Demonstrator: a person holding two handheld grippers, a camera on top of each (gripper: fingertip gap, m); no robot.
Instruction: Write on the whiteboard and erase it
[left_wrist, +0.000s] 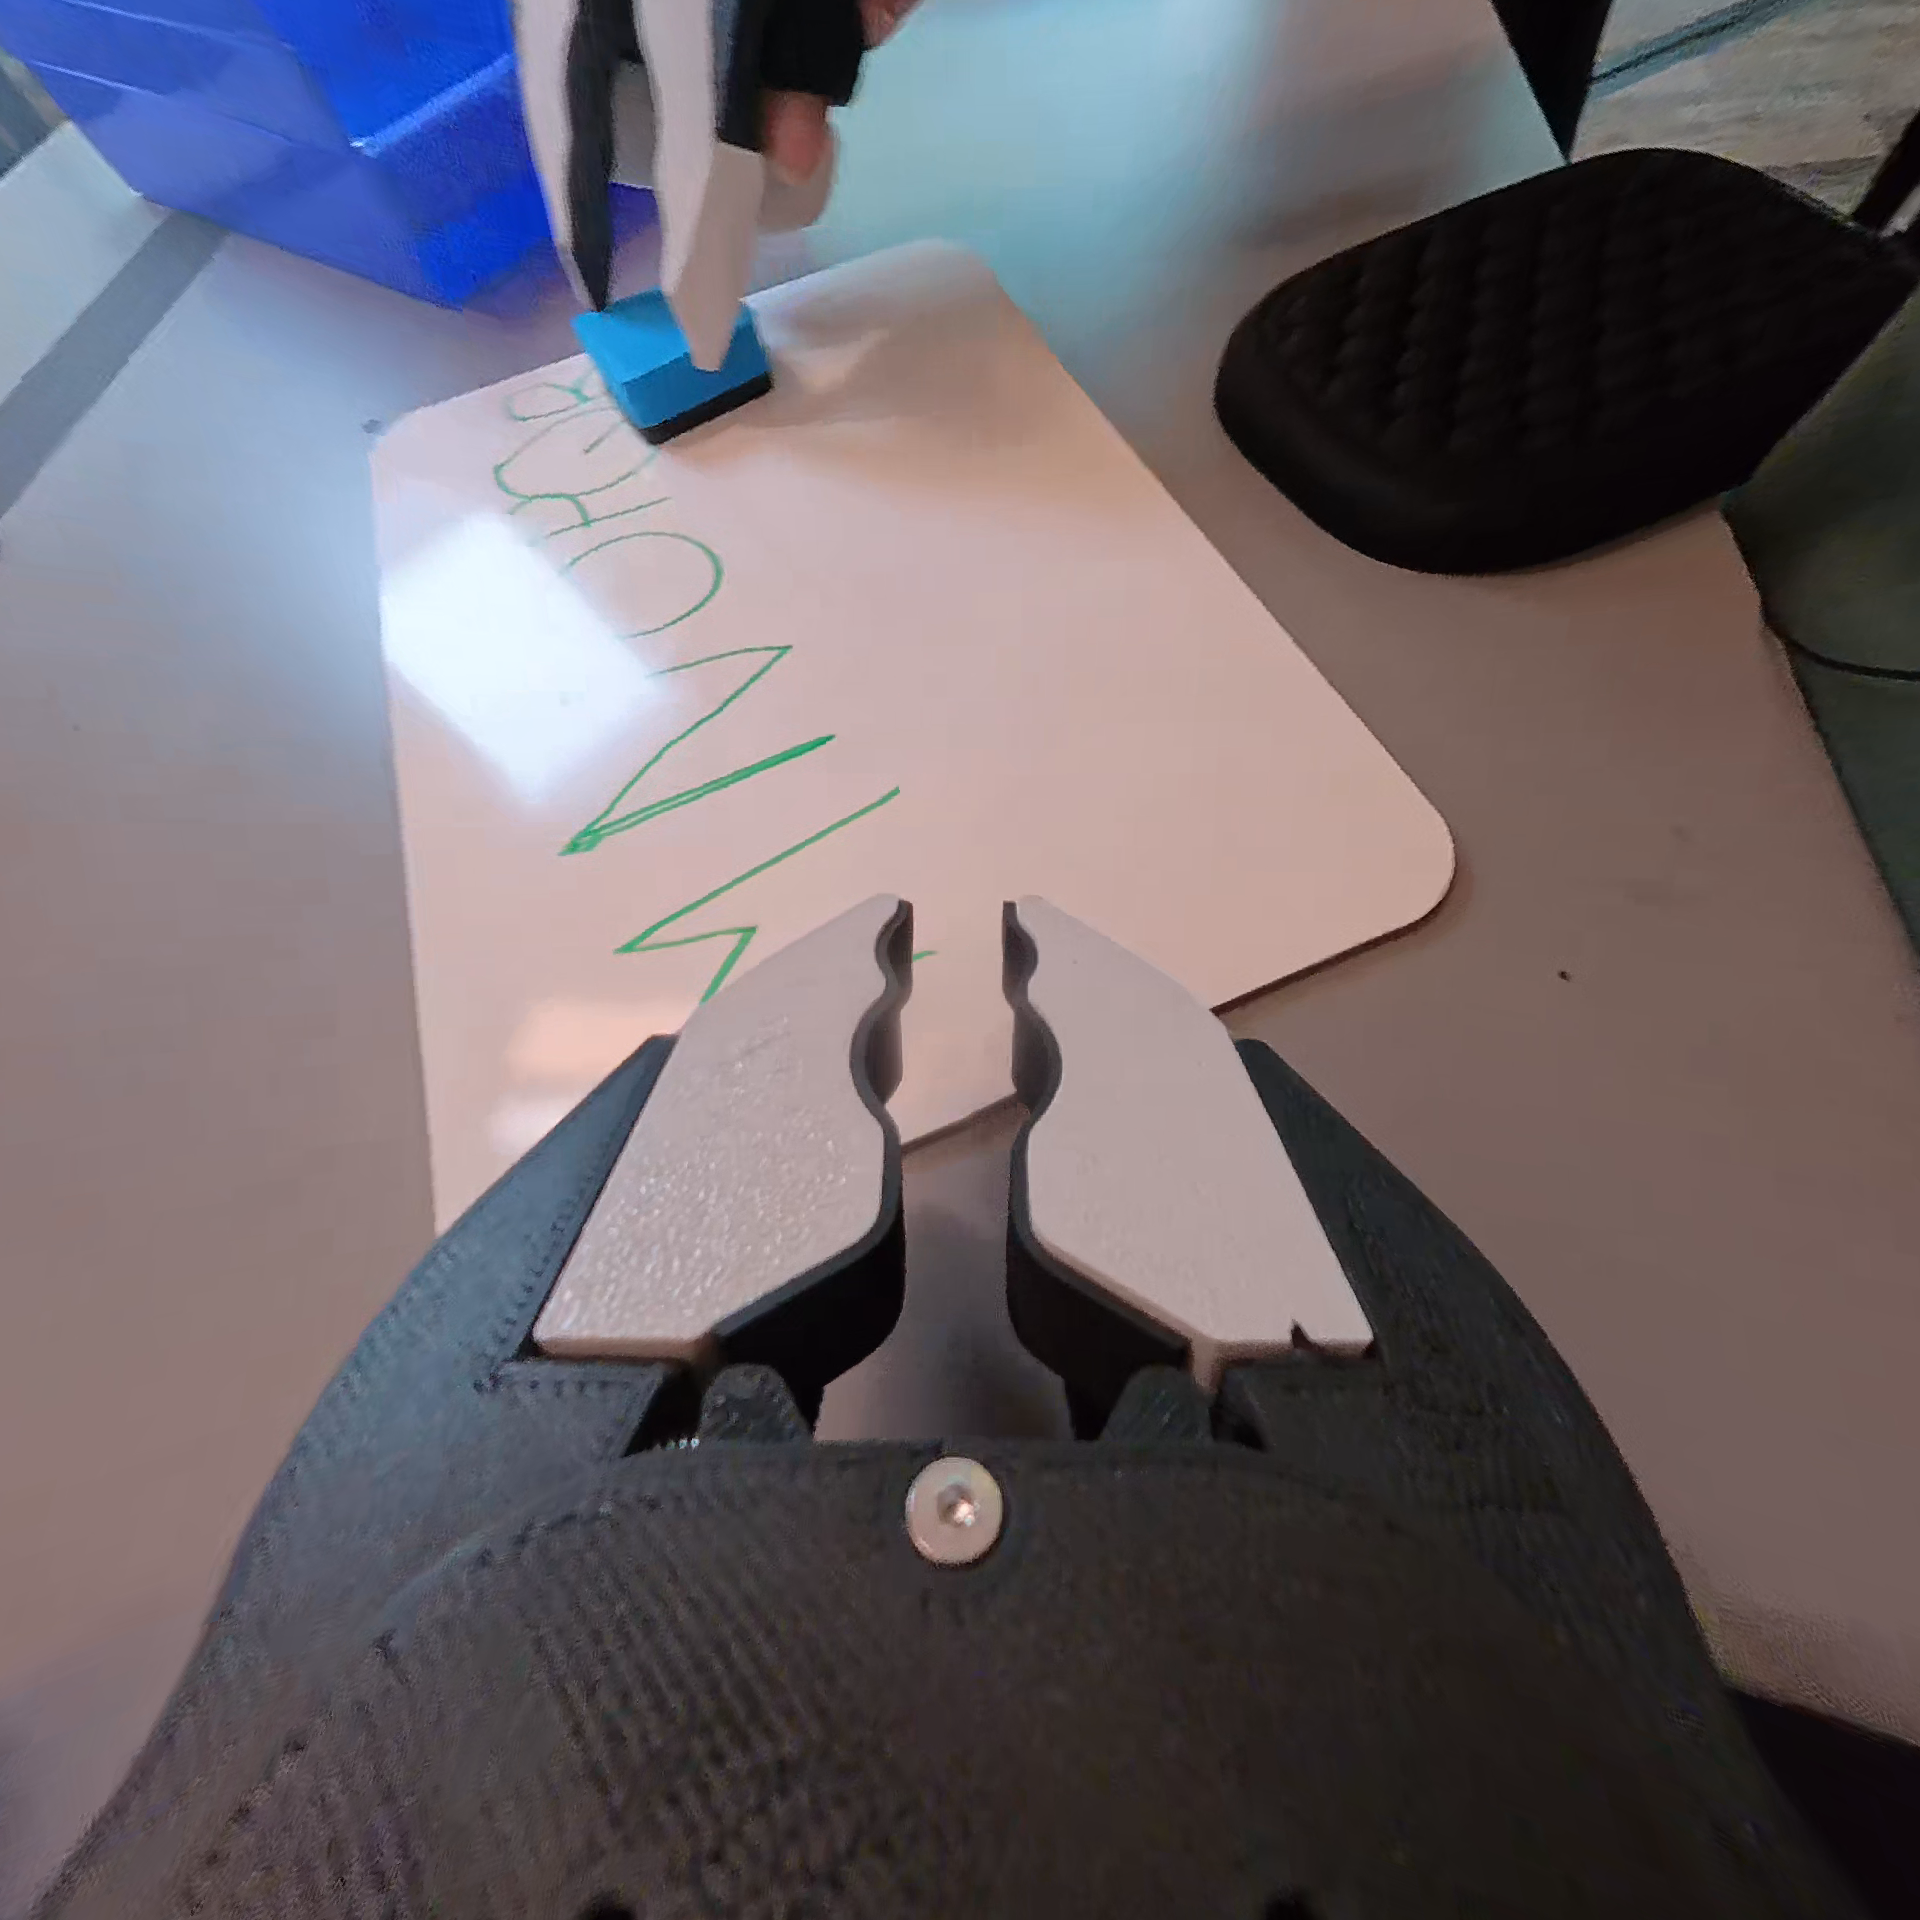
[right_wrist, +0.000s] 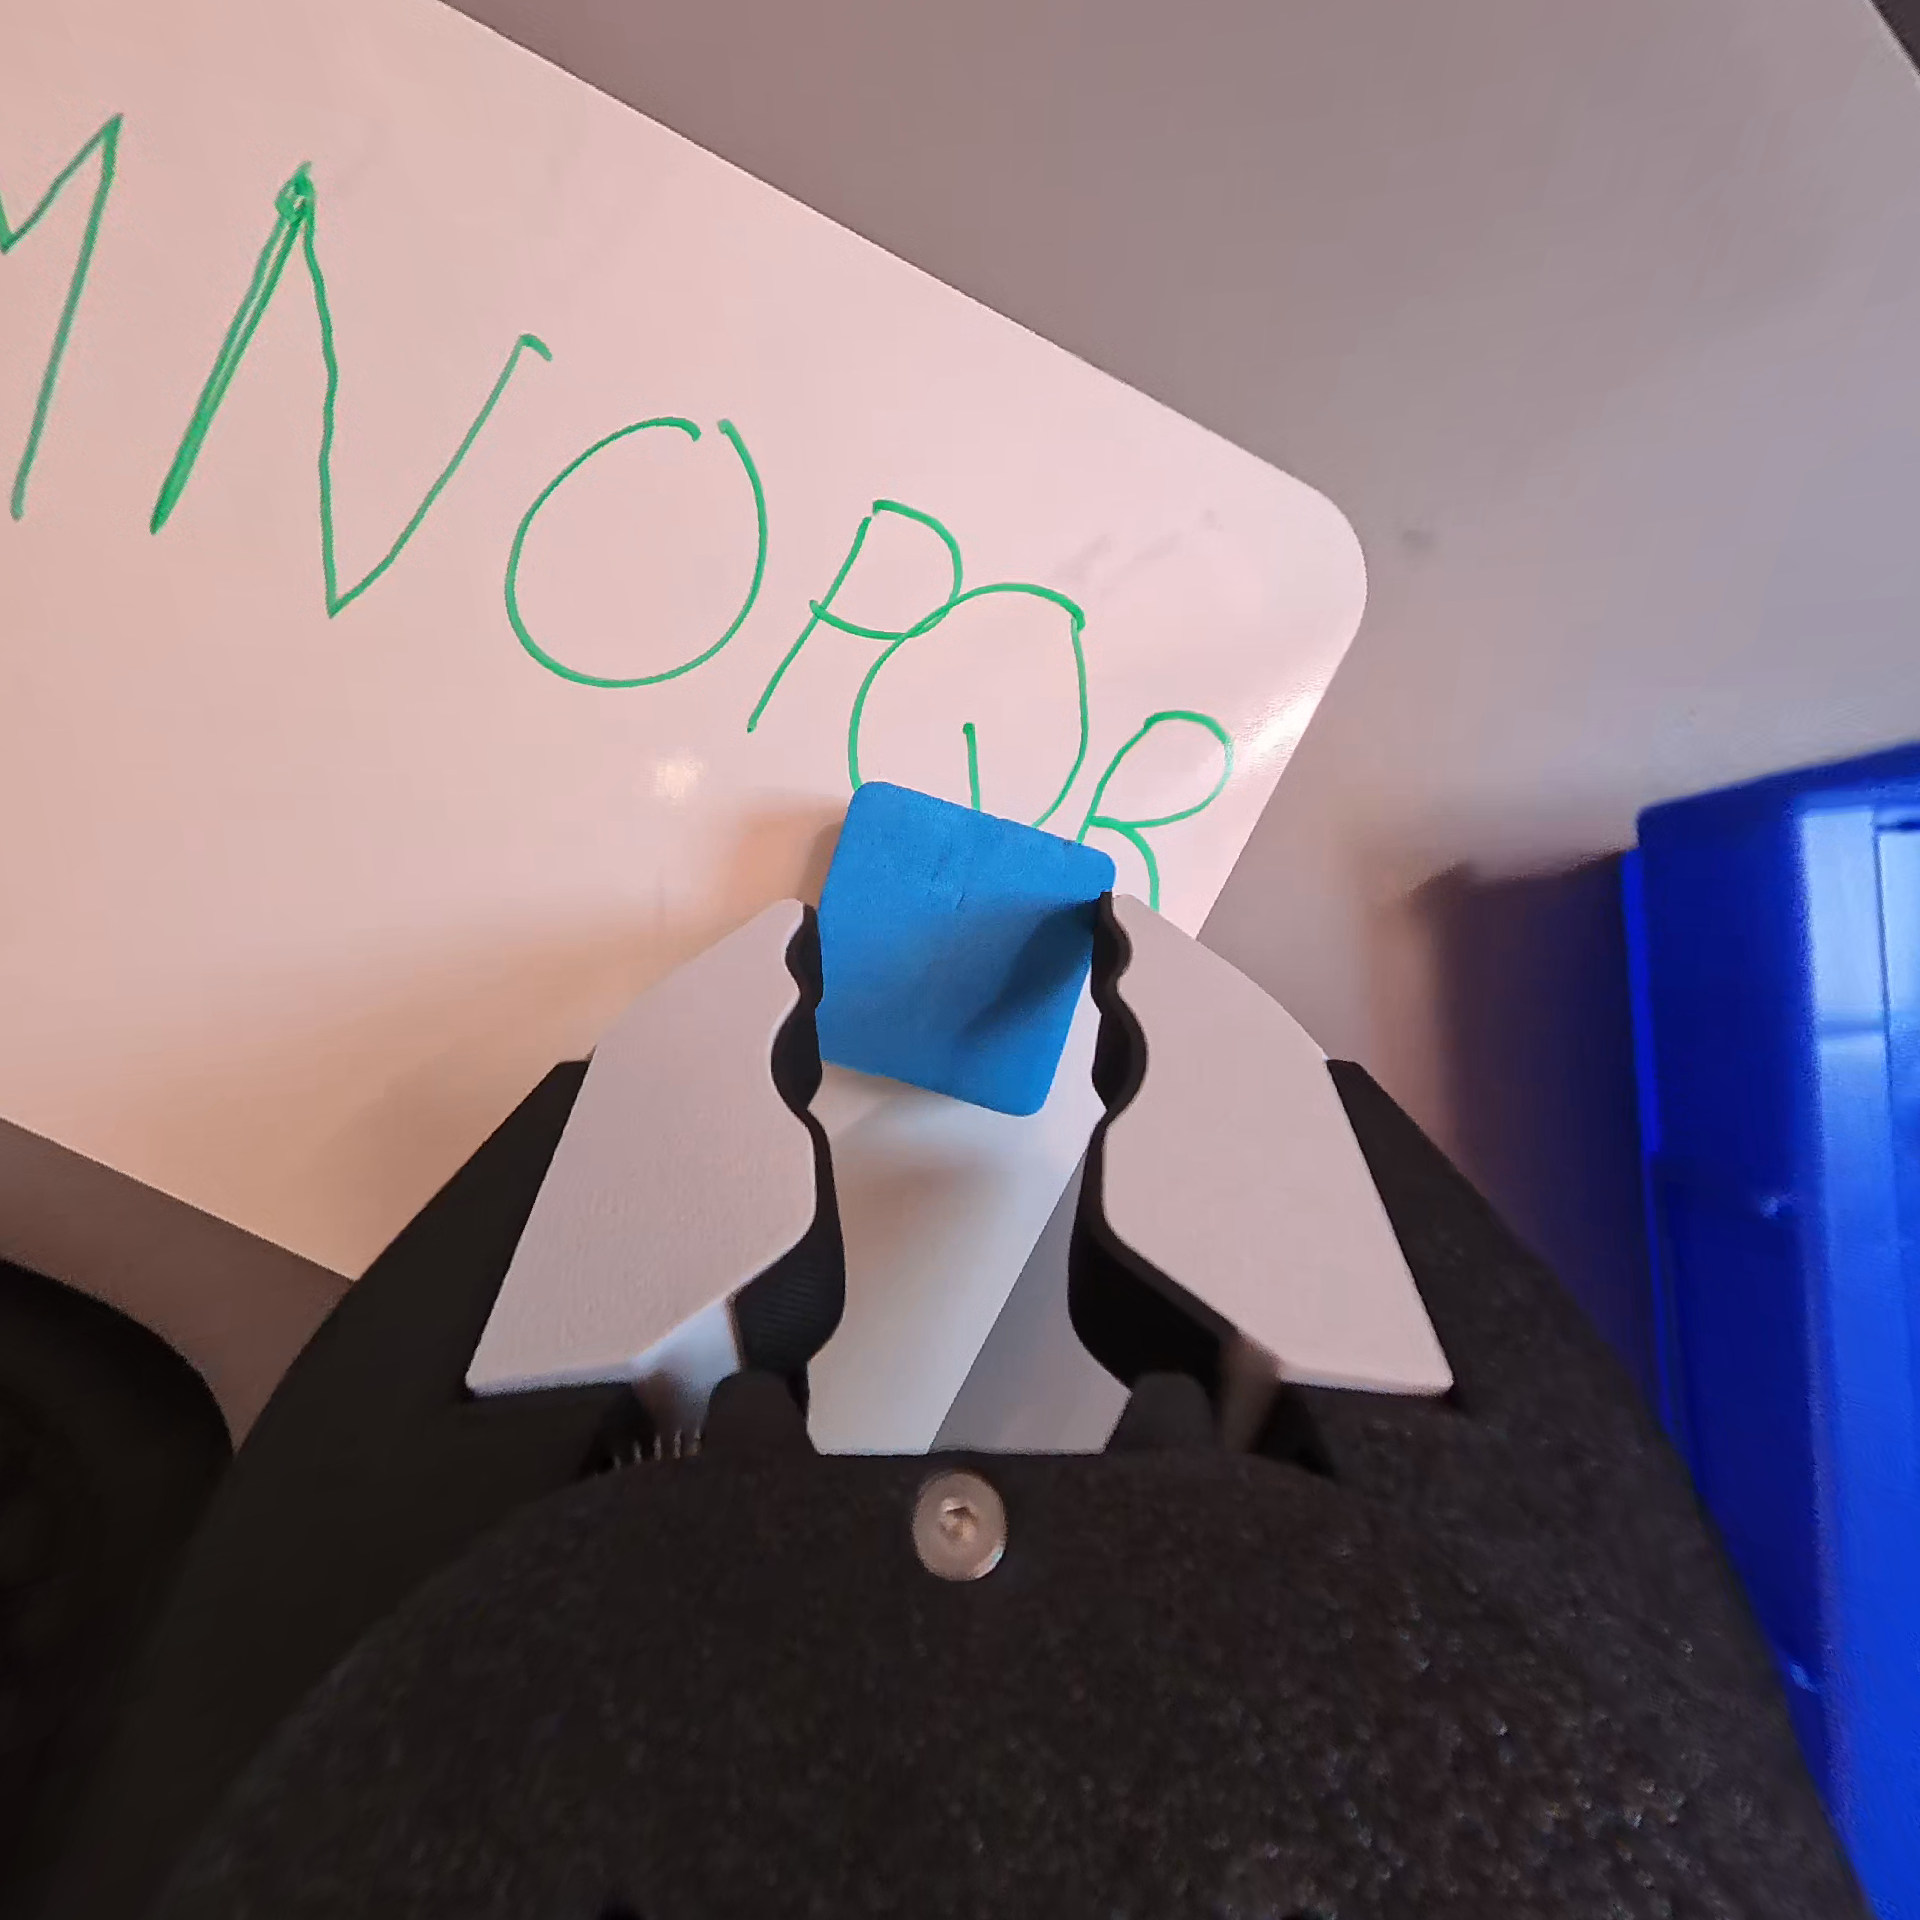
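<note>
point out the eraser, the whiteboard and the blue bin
eraser (right_wrist: 940, 951), right wrist view, blue foam top
whiteboard (left_wrist: 1039, 665), left wrist view, bare white surface
blue bin (right_wrist: 1787, 1195), right wrist view, side wall

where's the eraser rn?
The blue eraser sits clamped in the right tool, pressed on the whiteboard at the end of the green writing nearest the blue bin.

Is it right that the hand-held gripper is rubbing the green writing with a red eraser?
Not quite: the eraser is blue, not red. The right wrist view shows the right hand-held gripper shut on it, set on the whiteboard at the end of the green writing.
</note>
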